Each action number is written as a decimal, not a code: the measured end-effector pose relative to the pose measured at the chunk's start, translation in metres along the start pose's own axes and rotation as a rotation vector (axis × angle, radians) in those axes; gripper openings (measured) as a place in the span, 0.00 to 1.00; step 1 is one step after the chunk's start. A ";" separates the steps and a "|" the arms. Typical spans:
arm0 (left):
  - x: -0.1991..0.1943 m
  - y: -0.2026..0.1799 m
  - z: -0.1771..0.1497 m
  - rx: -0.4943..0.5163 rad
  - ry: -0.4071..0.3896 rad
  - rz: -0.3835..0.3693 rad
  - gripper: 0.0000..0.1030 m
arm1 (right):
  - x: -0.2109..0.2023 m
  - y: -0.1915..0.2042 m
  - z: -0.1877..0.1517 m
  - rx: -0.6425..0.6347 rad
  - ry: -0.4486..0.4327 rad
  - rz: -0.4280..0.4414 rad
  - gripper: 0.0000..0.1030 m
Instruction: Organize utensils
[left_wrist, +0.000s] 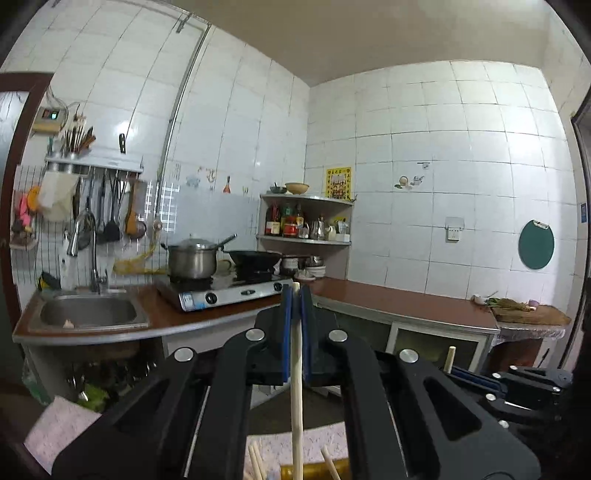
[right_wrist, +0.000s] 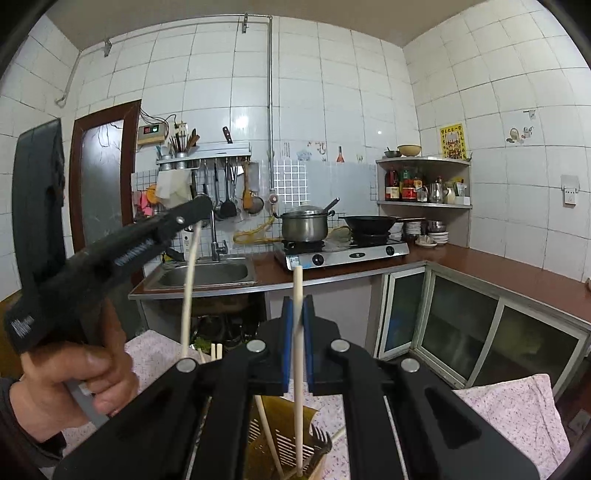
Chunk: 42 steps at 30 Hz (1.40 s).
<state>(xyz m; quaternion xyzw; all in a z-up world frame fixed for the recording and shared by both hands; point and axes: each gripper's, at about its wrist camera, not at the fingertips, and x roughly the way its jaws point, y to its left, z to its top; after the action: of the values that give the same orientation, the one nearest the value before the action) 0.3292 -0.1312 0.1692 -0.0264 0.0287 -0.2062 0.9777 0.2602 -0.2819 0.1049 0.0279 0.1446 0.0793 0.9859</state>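
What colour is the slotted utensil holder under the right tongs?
Translucent amber-yellow; the utensil holder shows best in the right wrist view.

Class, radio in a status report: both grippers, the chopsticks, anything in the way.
Left gripper shut on pale wooden chopstick. Right gripper shut on second pale chopstick, its lower end inside the slotted yellow plastic utensil holder. Metal fork alongside.

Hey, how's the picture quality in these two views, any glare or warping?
Left wrist view: fisheye bends the white tiled wall, with glare patches on the tiles; black vignette in the corners. Right wrist view: same warping, a bright glare spot on the tiles, and the person's hand slightly soft.
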 end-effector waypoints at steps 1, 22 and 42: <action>0.003 -0.001 -0.002 0.007 0.001 0.004 0.03 | 0.002 -0.001 -0.004 0.007 -0.002 0.001 0.06; -0.071 0.028 -0.091 0.049 0.043 0.105 0.96 | -0.057 0.006 -0.065 -0.053 0.007 -0.130 0.72; -0.256 0.034 -0.195 0.032 0.199 0.308 0.96 | -0.190 0.023 -0.197 -0.010 -0.004 -0.215 0.94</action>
<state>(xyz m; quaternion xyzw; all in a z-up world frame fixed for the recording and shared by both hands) 0.0961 -0.0043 -0.0156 0.0144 0.1256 -0.0561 0.9904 0.0198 -0.2845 -0.0286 0.0075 0.1442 -0.0261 0.9892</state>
